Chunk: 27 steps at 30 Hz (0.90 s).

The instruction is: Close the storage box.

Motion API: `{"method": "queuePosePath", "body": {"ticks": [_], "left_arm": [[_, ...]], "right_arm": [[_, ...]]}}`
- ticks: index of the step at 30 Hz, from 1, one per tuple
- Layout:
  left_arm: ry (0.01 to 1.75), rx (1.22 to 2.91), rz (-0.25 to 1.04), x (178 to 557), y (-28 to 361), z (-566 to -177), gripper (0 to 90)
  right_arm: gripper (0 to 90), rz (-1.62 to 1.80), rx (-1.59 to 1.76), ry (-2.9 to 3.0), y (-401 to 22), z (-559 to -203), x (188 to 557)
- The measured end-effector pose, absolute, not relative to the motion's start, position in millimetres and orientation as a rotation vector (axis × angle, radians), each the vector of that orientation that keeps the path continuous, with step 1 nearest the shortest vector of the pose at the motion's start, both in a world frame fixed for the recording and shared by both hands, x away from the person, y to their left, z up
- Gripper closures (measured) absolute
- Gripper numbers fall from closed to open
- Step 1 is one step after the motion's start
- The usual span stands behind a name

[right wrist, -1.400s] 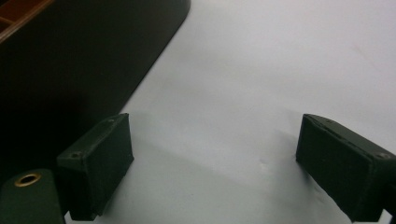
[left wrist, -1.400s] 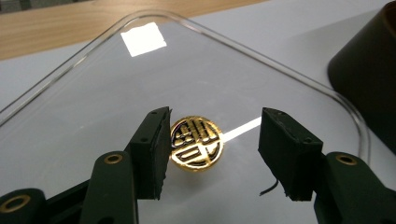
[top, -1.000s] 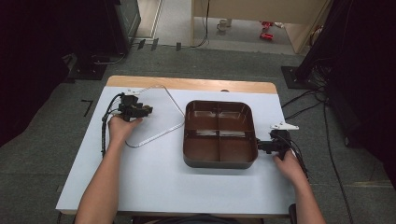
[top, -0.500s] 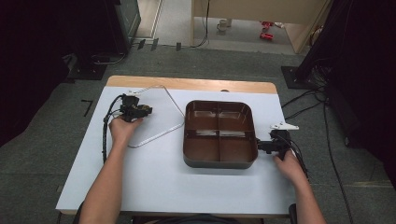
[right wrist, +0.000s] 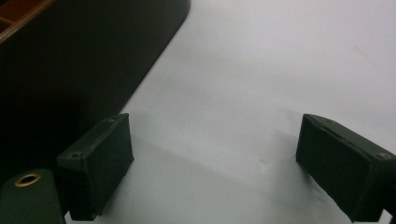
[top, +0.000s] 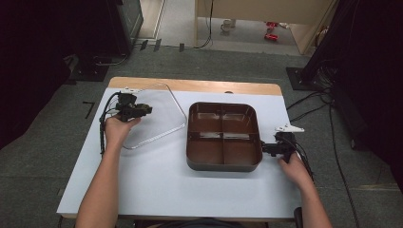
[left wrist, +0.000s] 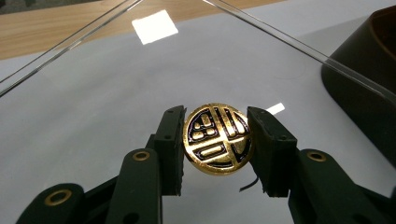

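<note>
the left tongs [left wrist: 217, 140] were closed on a round gold knob [left wrist: 218, 138] with a black pattern, one pad on each side of its rim, so the face stayed turned up and square between them. in the high view these left tongs [top: 142, 109] sat over the far left part of the tabletop [top: 157, 185], above a clear lid [top: 159, 116] that lay flat there, well apart from the near edge. the knob seemed to be the lid's handle, and a pinch across it looked like the surest way to lift so flat and slippery a sheet; whether the lid had left the tabletop at all could not be told. the jaws had just been closing, with the knob between them.

a brown tray [top: 223, 164] with four compartments stood just right of the middle, its compartments bare, likely waiting for that lid. the right tongs [top: 264, 148] rested by the tray's near right corner, low on the tabletop. seen along their own jaws, the right tongs [right wrist: 212, 168] stood wide with nothing between the pads, the tray's dark wall [right wrist: 93, 60] close on one side, probably ready to steady it. no pad touched the wall there.
</note>
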State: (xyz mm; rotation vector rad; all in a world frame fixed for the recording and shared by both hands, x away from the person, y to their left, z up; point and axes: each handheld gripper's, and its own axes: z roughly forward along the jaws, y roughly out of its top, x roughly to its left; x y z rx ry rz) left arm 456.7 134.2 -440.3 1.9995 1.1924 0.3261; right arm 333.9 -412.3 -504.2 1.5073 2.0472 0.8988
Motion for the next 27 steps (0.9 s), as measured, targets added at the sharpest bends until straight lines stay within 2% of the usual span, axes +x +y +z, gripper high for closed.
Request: {"method": "queuePosePath", "body": {"ticks": [10,16,27], "left_arm": [[1.121,1.996,0.335,443.4,131.6,-414.3,59.6],[1.084,1.953,0.257,434.0,127.7,-403.8,59.6],[0.999,1.963,0.288,413.1,100.0,-385.2,59.7]], "right_arm": [[10.4,0.899,1.507,2.048,-412.5,-504.2,334.0],[10.4,0.899,1.507,2.048,-412.5,-504.2,334.0],[10.4,0.898,1.507,2.048,-412.4,-504.1,334.0]]}}
